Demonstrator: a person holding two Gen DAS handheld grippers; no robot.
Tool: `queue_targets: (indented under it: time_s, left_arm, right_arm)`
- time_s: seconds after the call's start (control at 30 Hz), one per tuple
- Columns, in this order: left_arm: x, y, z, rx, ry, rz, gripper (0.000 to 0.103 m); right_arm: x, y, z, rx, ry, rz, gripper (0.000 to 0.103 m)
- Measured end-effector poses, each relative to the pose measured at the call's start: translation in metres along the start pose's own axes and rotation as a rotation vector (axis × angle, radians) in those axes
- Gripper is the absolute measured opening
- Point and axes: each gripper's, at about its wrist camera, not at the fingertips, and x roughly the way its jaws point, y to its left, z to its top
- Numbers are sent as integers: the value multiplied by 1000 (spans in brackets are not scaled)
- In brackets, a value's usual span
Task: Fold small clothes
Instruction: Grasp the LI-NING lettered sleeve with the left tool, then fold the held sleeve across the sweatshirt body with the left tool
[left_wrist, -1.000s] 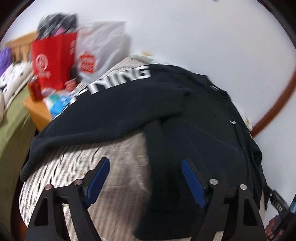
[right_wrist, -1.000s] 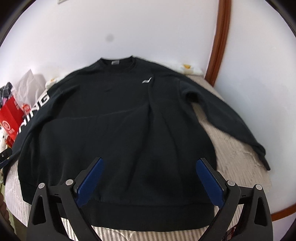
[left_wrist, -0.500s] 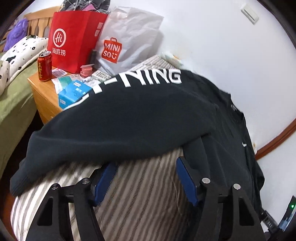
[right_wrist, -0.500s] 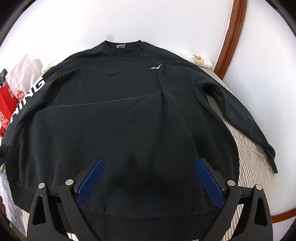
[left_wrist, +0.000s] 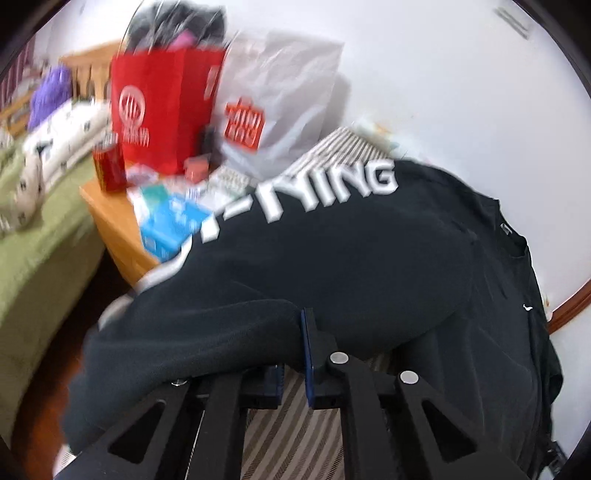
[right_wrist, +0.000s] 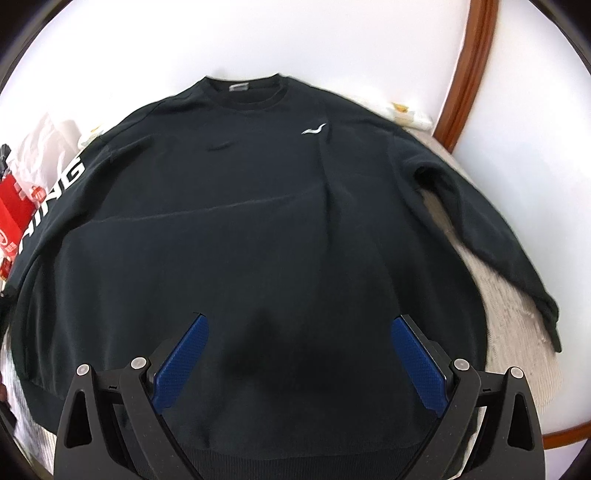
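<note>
Blue-padded left tongs (left_wrist: 295, 354) are clamped on the sleeve (left_wrist: 207, 332) of a black sweatshirt (right_wrist: 258, 221), the cloth bunched over the left finger and pinched against the right pad. Blur affects most of the left wrist view. White block lettering (left_wrist: 325, 192) runs along that sleeve. Beneath the tongs, striped bedding (left_wrist: 288, 435) is exposed.

Right tongs (right_wrist: 299, 354) stand wide apart above the lower body of the sweatshirt, with nothing gripped; whether the pads touch the cloth cannot be told. The sweatshirt lies spread front-up on the bed, collar (right_wrist: 243, 88) toward the white wall (right_wrist: 295, 37), a small white logo (right_wrist: 314, 129) on the chest, a crease running down from it. Its other sleeve (right_wrist: 487, 229) extends to the right over the bedding, cuff near the edge.

Beside the bed, a wooden table (left_wrist: 114, 218) carries a red bag (left_wrist: 162, 114), a white plastic bag (left_wrist: 280, 107), a red can (left_wrist: 109, 166) and a blue box (left_wrist: 170, 229). A brown curved rail (right_wrist: 469, 74) crosses the wall.
</note>
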Motion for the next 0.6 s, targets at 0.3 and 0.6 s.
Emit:
queue_targets:
  time_s: [0.3, 0.6]
  left_arm:
    - [-49, -94, 43, 174, -161, -70, 7]
    - [-42, -225, 50, 333, -159, -194, 7]
  right_arm:
    - [-15, -59, 8, 57, -60, -17, 98]
    - [-14, -118, 6, 73, -92, -62, 98]
